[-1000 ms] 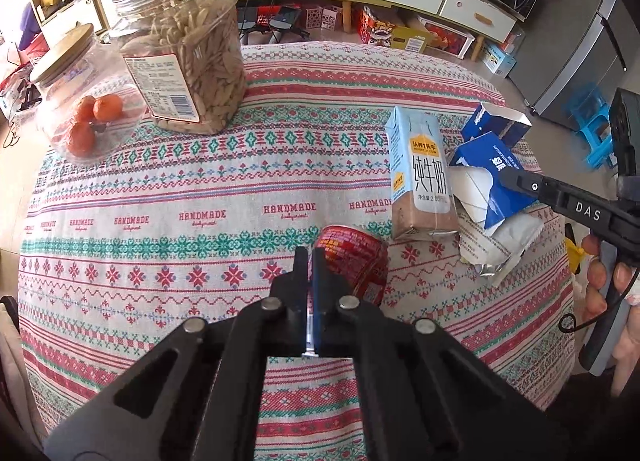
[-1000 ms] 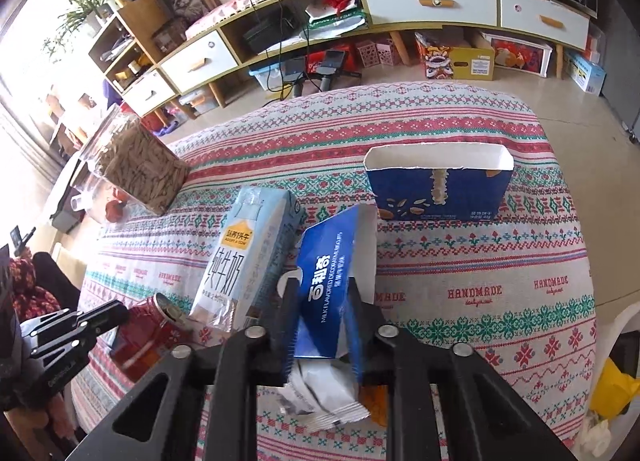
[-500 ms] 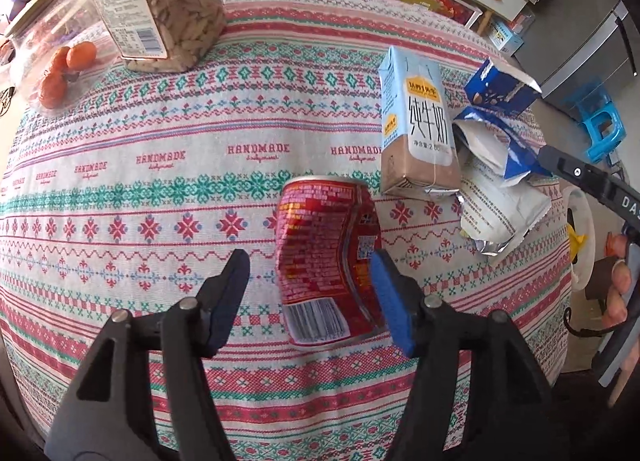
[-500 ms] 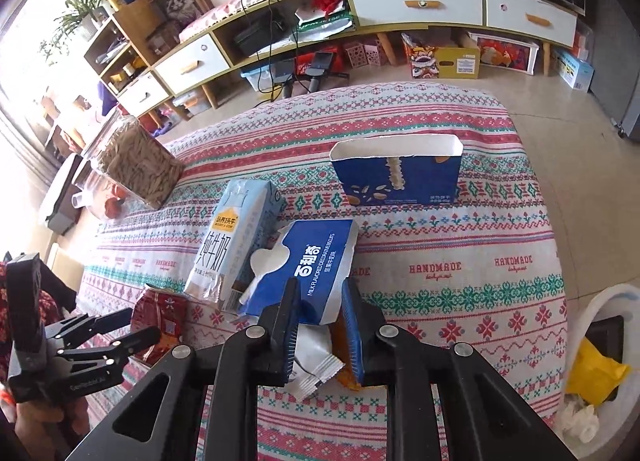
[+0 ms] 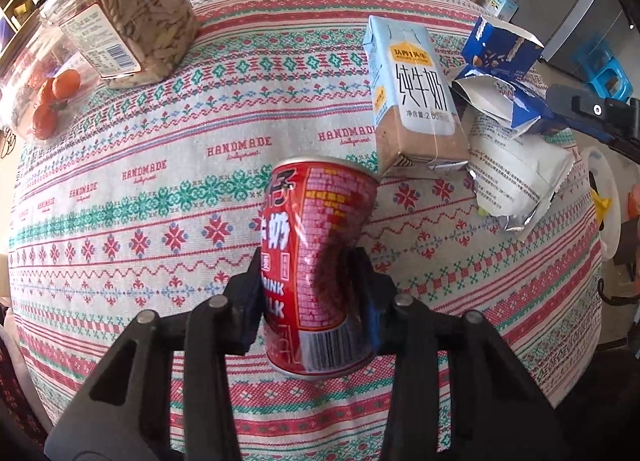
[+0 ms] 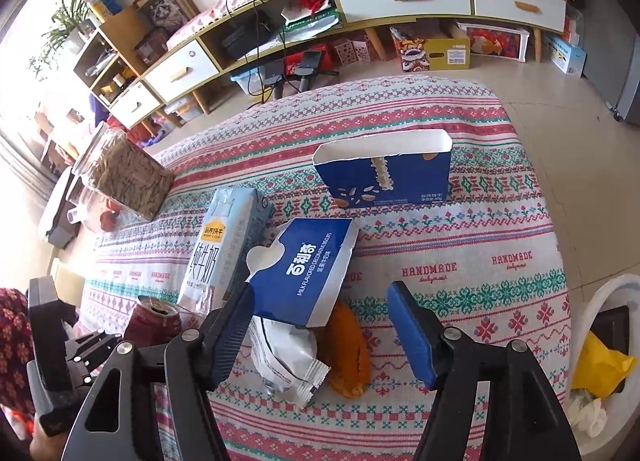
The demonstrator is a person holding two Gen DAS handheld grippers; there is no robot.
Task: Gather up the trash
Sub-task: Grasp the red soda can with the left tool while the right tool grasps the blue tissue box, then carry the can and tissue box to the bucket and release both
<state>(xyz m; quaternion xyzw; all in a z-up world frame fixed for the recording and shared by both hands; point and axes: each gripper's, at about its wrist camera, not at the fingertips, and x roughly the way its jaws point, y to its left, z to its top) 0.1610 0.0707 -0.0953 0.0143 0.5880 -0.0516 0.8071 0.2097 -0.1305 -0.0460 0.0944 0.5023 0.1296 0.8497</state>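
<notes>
"HANDMADE" — tablecloth (image 5: 240, 149)

Our left gripper (image 5: 310, 293) points steeply down, its jaws closing, and both fingers (image 5: 246, 301) already lie against the sides of the can (image 5: 316, 257) between them. Our right gripper (image 6: 322, 325) tilts down less steeply, its jaws opening wide with blue pads (image 6: 412, 335) spread apart and pressing on nothing. From the right wrist we see the left gripper low at the left edge, with part of the hand that holds it.
</notes>
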